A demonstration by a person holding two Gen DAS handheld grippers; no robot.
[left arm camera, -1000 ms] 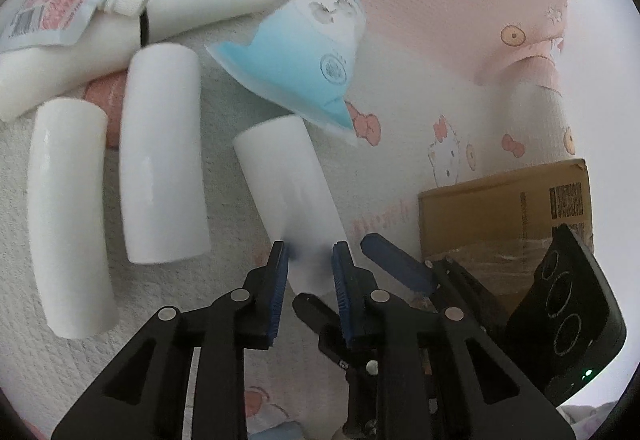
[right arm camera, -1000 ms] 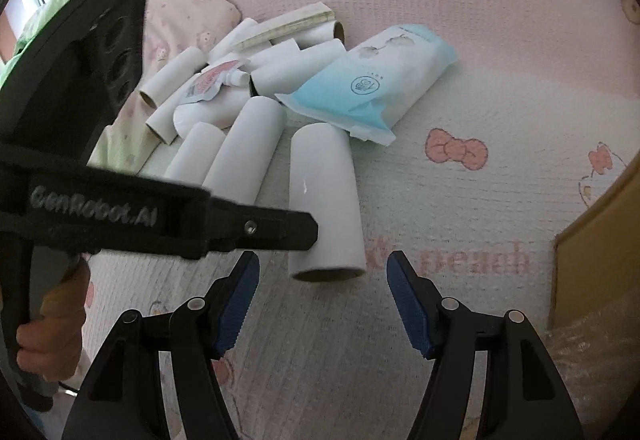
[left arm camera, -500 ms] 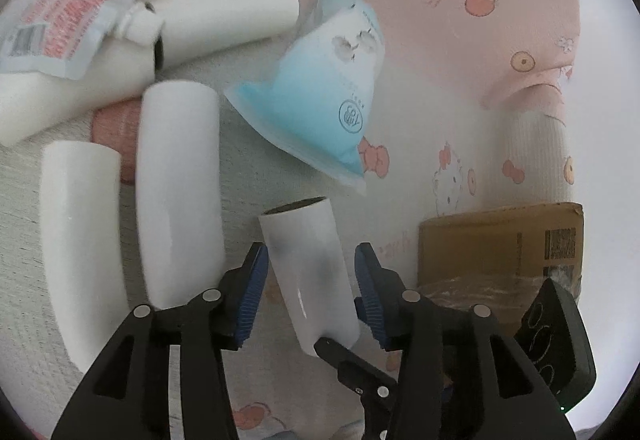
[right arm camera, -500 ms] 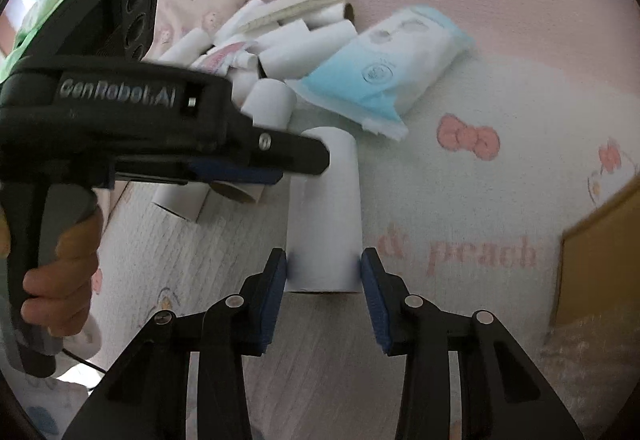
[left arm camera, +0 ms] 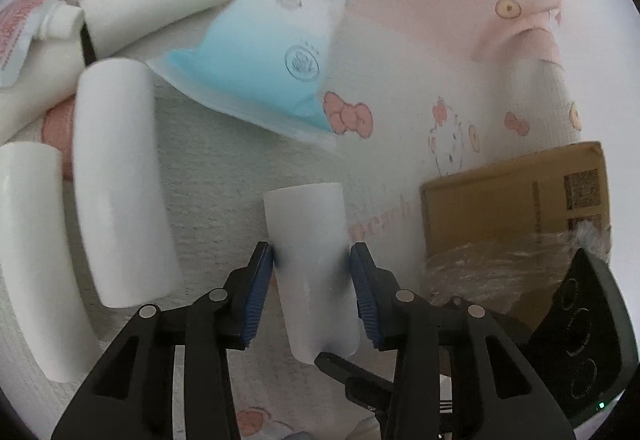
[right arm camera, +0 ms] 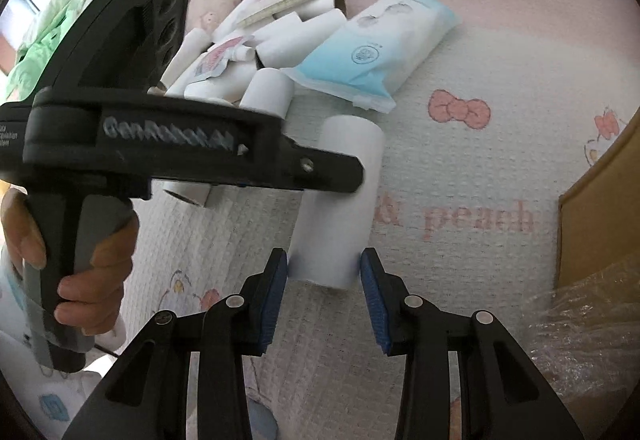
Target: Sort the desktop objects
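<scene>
A white paper tube [left arm camera: 306, 240] lies on the pink-and-white cartoon mat [left arm camera: 420, 20], apart from the pile. My left gripper [left arm camera: 312, 276] straddles its middle. Its jaws are closing and both blue pads [left arm camera: 260, 280] touch the tube's sides. In the right wrist view the same tube [right arm camera: 340, 208] points away from me. My right gripper [right arm camera: 324, 280] is shut on its near end. The left gripper's black finger [right arm camera: 320, 172] crosses over the tube there, with a person's hand [right arm camera: 92, 272] on its handle.
A blue-and-white pouch [left arm camera: 272, 52] lies just beyond the tube. Several more white tubes [left arm camera: 116, 180] and a red-and-white sachet [left arm camera: 20, 24] are piled at the left. A cardboard box [left arm camera: 512, 208] with bubble wrap [right arm camera: 592, 328] stands at the right. Green cloth [right arm camera: 44, 36] lies far left.
The left jaws widened from a narrow gap and came down around the tube's middle. The right jaws narrowed from wide open onto the tube's near end.
</scene>
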